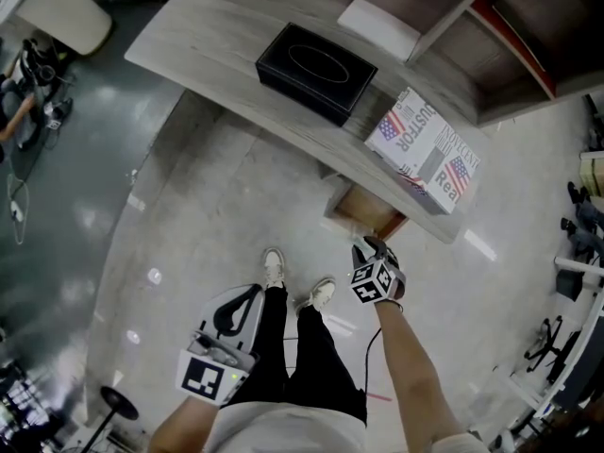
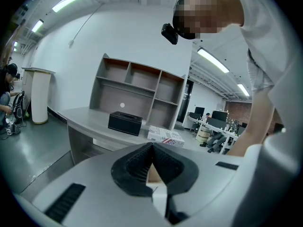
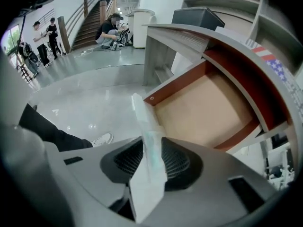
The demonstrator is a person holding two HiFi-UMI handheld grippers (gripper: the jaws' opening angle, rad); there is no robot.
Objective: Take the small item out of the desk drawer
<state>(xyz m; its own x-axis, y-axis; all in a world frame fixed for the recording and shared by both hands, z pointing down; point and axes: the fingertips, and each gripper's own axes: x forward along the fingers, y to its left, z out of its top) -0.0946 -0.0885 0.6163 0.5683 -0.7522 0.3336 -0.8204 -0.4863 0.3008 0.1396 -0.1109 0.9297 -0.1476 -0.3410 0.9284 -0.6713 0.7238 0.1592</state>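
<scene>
right gripper (image 1: 371, 250) is clamped on a thin white packet (image 3: 149, 171). The pads press both flat faces and the packet stands on edge between them. One end pokes past the jaw tips toward 12 o'clock, the other runs back toward 6 o'clock over the gripper body.

So the small item is in the right gripper, out of the drawer (image 3: 203, 109). In the right gripper view its top end sits just beside the drawer's near front corner; can't tell if they touch.

The drawer is pulled open under the desk (image 1: 217, 45), showing a bare wood bottom and reddish-brown side walls. It lies at 1–2 o'clock from the jaws in the right gripper view. In the head view the right gripper is at 6 o'clock of the drawer front, near the desk's right end.

left gripper (image 2: 152, 149): jaws together at the tips, nothing between the pads. In the head view it sits low at 7 o'clock, beside the person's left leg and well apart from the desk.

On the desk top:
- black box (image 1: 316, 72) near the middle
- flag-print carton (image 1: 427, 149) at 4 o'clock from the black box, over the drawer
- flat white sheet (image 1: 377, 26) at 1 o'clock from the black box

A shelf unit (image 2: 137, 91) stands along the desk's back edge.

The person's white shoes (image 1: 274, 268) are on the grey floor (image 1: 189, 225), at 9 o'clock of the right gripper.
</scene>
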